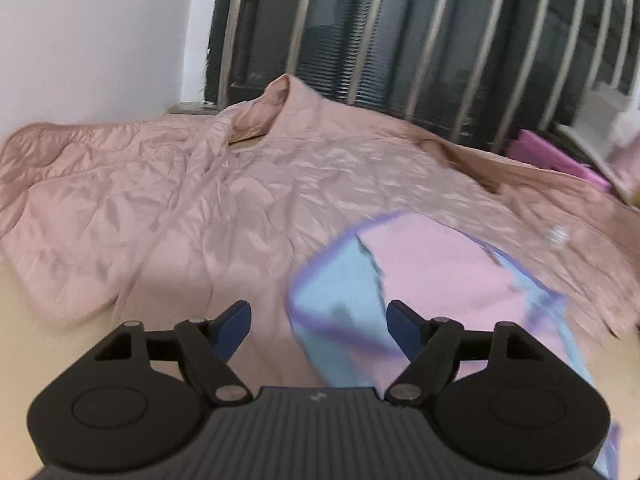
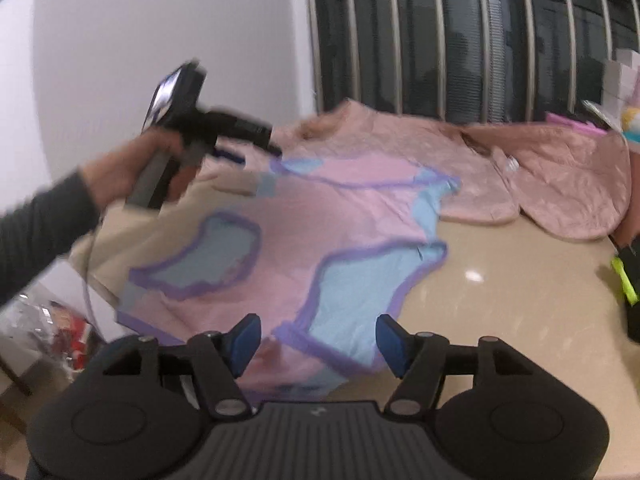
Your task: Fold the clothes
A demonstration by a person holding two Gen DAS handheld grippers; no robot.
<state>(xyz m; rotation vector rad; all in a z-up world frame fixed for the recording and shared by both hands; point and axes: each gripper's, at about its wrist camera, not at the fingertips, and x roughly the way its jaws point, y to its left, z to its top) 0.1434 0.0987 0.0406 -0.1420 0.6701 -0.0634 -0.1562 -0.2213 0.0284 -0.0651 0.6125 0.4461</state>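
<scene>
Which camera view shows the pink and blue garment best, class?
The right wrist view: the pink and blue garment lies spread across the table, its blue patches visible. The left wrist view shows only one blurred part, lying on the pink jacket.

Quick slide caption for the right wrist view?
Open right gripper over pink-and-blue garment on table; left gripper near quilted jacket.

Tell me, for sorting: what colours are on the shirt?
Pink with light blue patches edged in purple; the shirt shows best in the right wrist view.
</scene>
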